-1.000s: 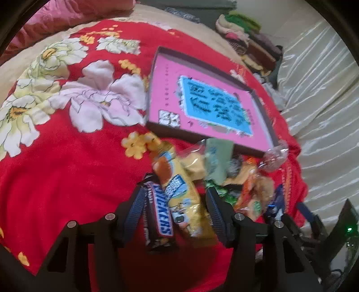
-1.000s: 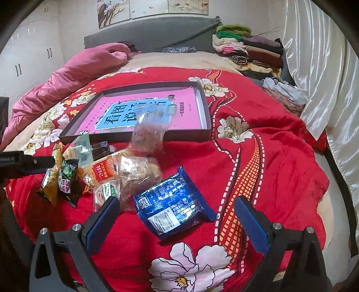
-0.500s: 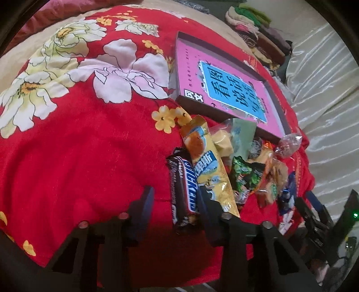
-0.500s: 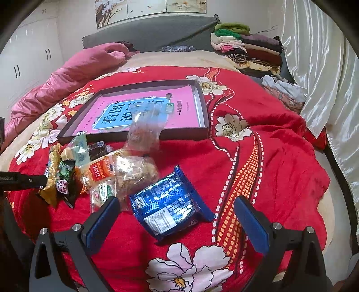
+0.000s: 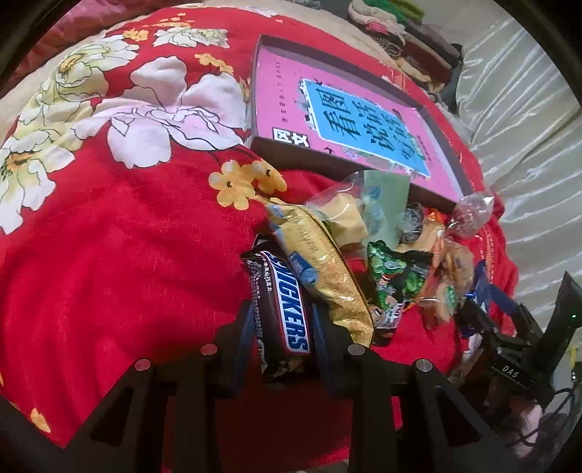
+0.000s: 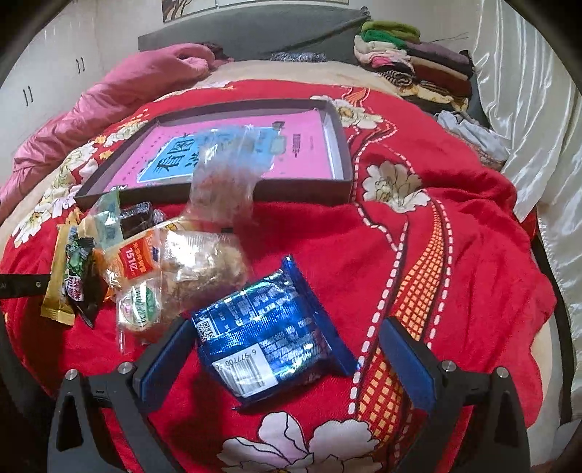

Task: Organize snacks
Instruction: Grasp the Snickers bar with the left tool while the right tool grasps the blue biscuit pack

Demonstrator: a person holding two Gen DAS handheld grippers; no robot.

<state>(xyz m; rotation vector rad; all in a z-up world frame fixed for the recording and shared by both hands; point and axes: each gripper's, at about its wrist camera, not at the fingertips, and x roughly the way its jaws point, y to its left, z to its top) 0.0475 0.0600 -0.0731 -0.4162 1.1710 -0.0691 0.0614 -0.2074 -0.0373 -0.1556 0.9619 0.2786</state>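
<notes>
Left gripper (image 5: 282, 327) closing on the Snickers bar (image 5: 280, 309), pads against both long sides, gold wrapper (image 5: 323, 265) touching at right. Right gripper (image 6: 287, 360) spread wide, closing slightly, straddling the blue foil packet (image 6: 265, 338) without pressing it. Open red blanket (image 5: 127, 254) left of the bar; dark tray (image 6: 342, 145) beyond the snack pile, near rim facing it

You see red floral blanket (image 6: 418, 233) covering bed. Pink quilt (image 6: 120, 98) bunched at far left near grey headboard (image 6: 254, 29). Folded clothes stack (image 6: 411, 62) at far right corner. Shiny white curtain (image 6: 527, 120) hangs along right side. White cabinet doors (image 6: 47, 72) behind, left.
</notes>
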